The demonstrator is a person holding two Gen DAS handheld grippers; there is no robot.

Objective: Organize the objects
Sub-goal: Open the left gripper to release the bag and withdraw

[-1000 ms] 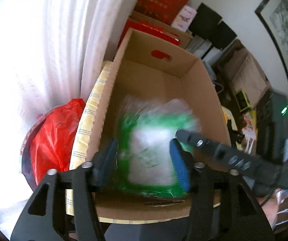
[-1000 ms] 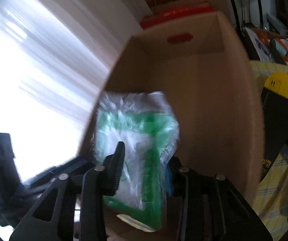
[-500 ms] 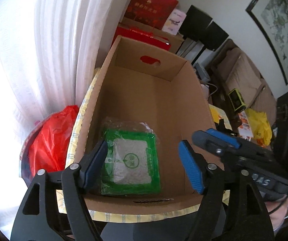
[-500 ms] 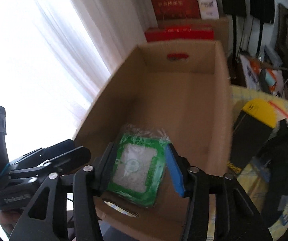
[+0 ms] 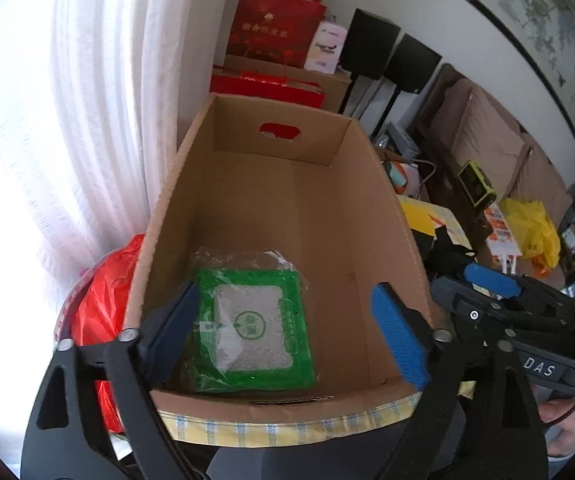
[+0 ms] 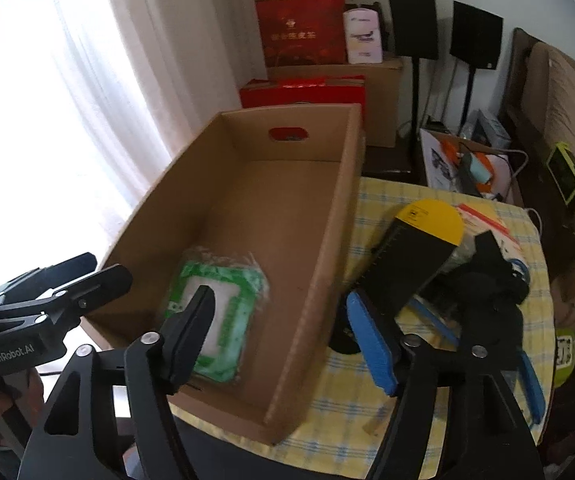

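— Two grippers, so take the left wrist view first. What is there?

— The left gripper (image 5: 283, 328) hangs over the near end of the cardboard box (image 5: 383, 208), its jaws wide apart and holding nothing. The green packet (image 5: 251, 332) lies flat on the box floor in the near-left corner, close to the left wall and the near wall, touching neither blue pad. The box stands on a yellow checked cloth (image 5: 287, 428) that covers the counter. A red plastic bag (image 5: 107, 300) sits just outside the box's left wall, beside the white curtain (image 5: 67, 100). The right gripper (image 5: 499, 304) shows at the right edge, beyond the box's right wall.

— And its jaws from there?

— Apart.

— Now the right wrist view.

— The right gripper (image 6: 287, 332) straddles the box's right wall (image 6: 319, 272): one finger is over the inside of the box, the other over the counter outside it. Its jaws are wide apart and empty. The green packet (image 6: 215, 312) lies in the near part of the box, partly behind the left finger. On the cloth to the right of the box lies a black and yellow package (image 6: 419, 248), with a black strap (image 6: 491, 276) just beside it. The left gripper (image 6: 47, 300) reaches in from the left edge, over the box's left wall.
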